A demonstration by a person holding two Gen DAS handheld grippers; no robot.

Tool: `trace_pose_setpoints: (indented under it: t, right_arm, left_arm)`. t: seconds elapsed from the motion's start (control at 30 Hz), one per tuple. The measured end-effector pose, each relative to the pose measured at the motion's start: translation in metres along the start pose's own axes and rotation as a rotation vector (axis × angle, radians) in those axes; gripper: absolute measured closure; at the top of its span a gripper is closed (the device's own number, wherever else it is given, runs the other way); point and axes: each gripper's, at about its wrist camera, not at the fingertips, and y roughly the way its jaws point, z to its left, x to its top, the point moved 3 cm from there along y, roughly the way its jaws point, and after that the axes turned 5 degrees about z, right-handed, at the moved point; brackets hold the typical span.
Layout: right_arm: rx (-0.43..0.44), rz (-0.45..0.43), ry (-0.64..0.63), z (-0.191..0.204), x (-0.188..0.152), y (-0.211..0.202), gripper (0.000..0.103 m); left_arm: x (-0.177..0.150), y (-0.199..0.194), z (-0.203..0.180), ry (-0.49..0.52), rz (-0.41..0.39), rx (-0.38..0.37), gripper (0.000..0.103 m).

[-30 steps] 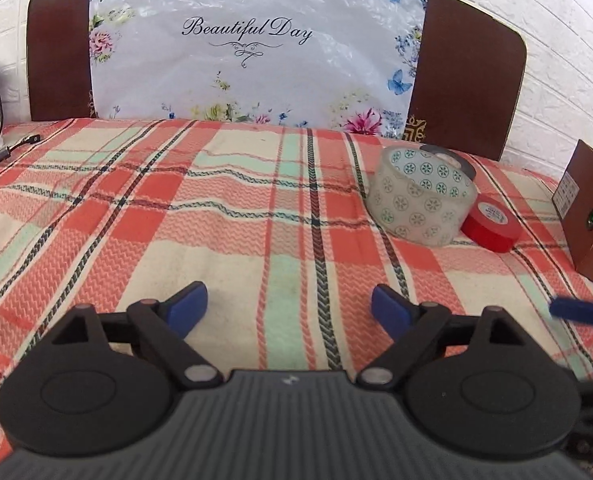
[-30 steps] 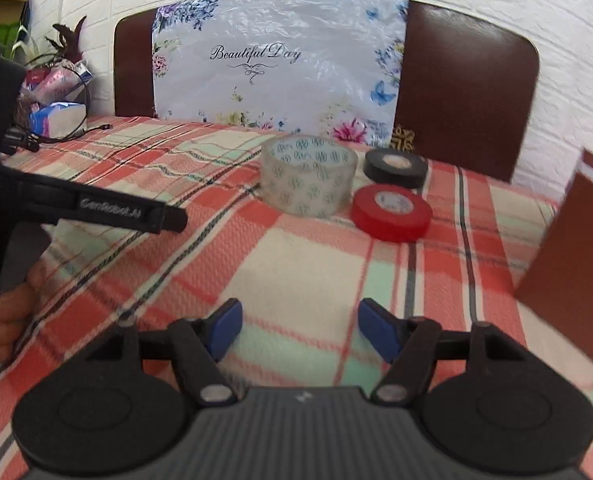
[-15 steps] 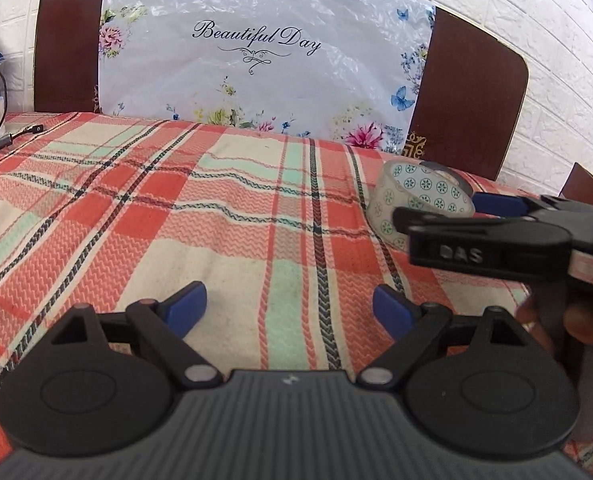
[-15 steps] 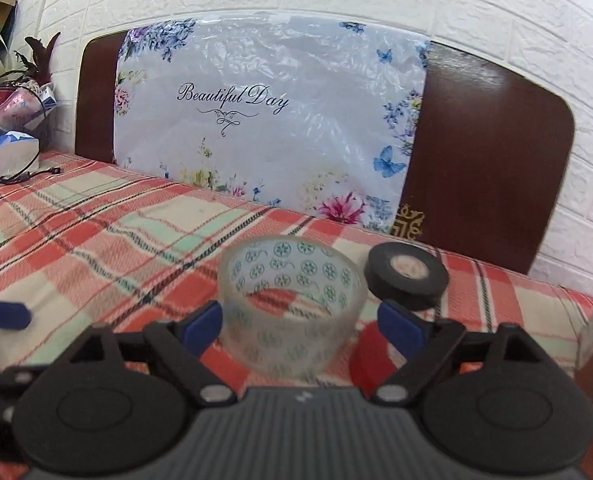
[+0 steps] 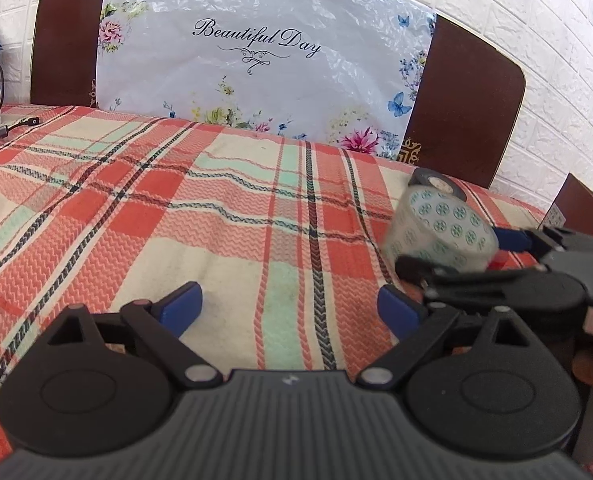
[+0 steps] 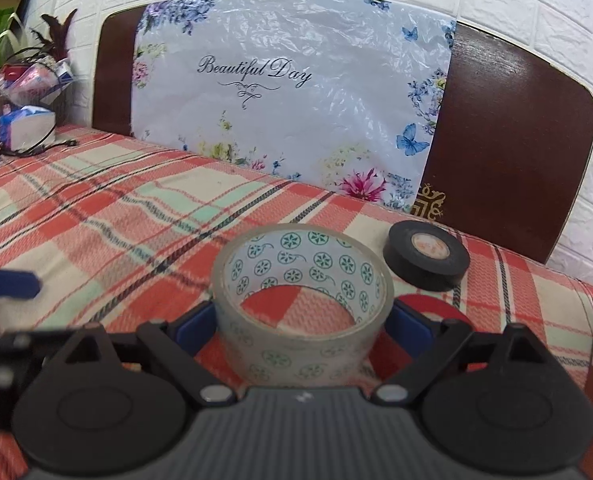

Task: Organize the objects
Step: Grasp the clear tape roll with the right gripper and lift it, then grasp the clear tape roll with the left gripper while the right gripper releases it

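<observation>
A clear tape roll with a green flower print stands on the plaid cloth. It sits between the wide-set blue pads of my right gripper, which flank its sides without a visible squeeze. Behind it lie a black tape roll and a red tape roll, the red one partly hidden. In the left wrist view the clear roll looks tilted, with the right gripper's fingers around it. My left gripper hovers over bare cloth; its jaws are opening with nothing between them.
A brown headboard with a floral "Beautiful Day" plastic sheet backs the surface. A brown box stands at the right edge. A tissue pack, cables and a plant sit far left. My left gripper's blue fingertip shows at the left.
My right gripper has moved forward to the clear roll with its jaws widened, and now straddles it. The roll now looks tilted in the left view. The left gripper has barely moved.
</observation>
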Motion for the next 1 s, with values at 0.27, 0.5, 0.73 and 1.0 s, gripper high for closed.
trace_pose_setpoints:
  t: [0.27,0.5,0.73,1.0]
  right_arm:
    - [0.003,0.033,0.021,-0.009,-0.035,-0.046,0.009]
    - [0.017,0.064,0.045,-0.011,-0.088,-0.122,0.010]
    - [-0.058,0.096,0.066,-0.014,-0.128,-0.177,0.015]
    - [-0.049,0.102,0.122,-0.021,-0.133,-0.176,0.013]
  left_arm:
    - [0.000,0.000,0.000,0.001,0.000,-0.001,0.006]
    - [0.000,0.001,-0.003,0.024,0.009,0.006,0.004]
    - [-0.003,-0.001,-0.017,0.095,0.058,0.037,0.000]
    - [-0.024,-0.052,-0.082,0.109,0.191,-0.336,0.007]
